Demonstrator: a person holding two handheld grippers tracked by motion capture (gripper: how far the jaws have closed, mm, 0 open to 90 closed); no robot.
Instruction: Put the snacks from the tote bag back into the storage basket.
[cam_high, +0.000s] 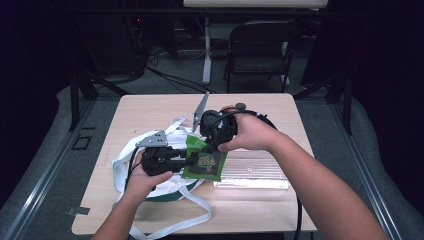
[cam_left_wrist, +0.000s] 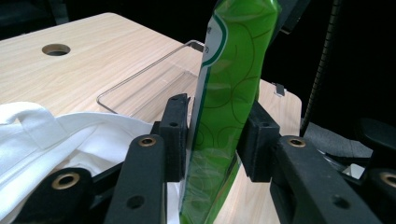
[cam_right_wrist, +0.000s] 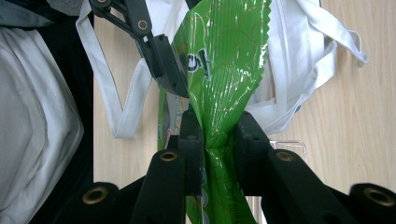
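The shiny green plastic snack bag (cam_high: 204, 162) hangs in the air between the two tongs, just above the pale wooden table (cam_high: 150, 107). It sits over the edge of a white cloth tote bag with long straps (cam_high: 131, 160) and next to a clear plastic tray (cam_high: 252, 170). The right gripper (cam_high: 212, 145) pinches the bag tight; in the right gripper view its black jaws squeeze the green plastic (cam_right_wrist: 224, 84) so hard that it wrinkles between them. The left gripper (cam_high: 186, 161) has the bag between its jaws too, but in the left gripper view the jaws stand a little loose on each side of the green bag (cam_left_wrist: 231, 79), and I cannot tell if the pads still press on it. So the right hand looks like the one carrying the bag now. The bag's long side runs up and away from the left gripper, toward the right one. The white cloth bag lies just under and to the left, so the snack bag may need to come down that way. The snack bag is flat, glossy, with thin curly lines, a zigzag edge and a round picture on the front.
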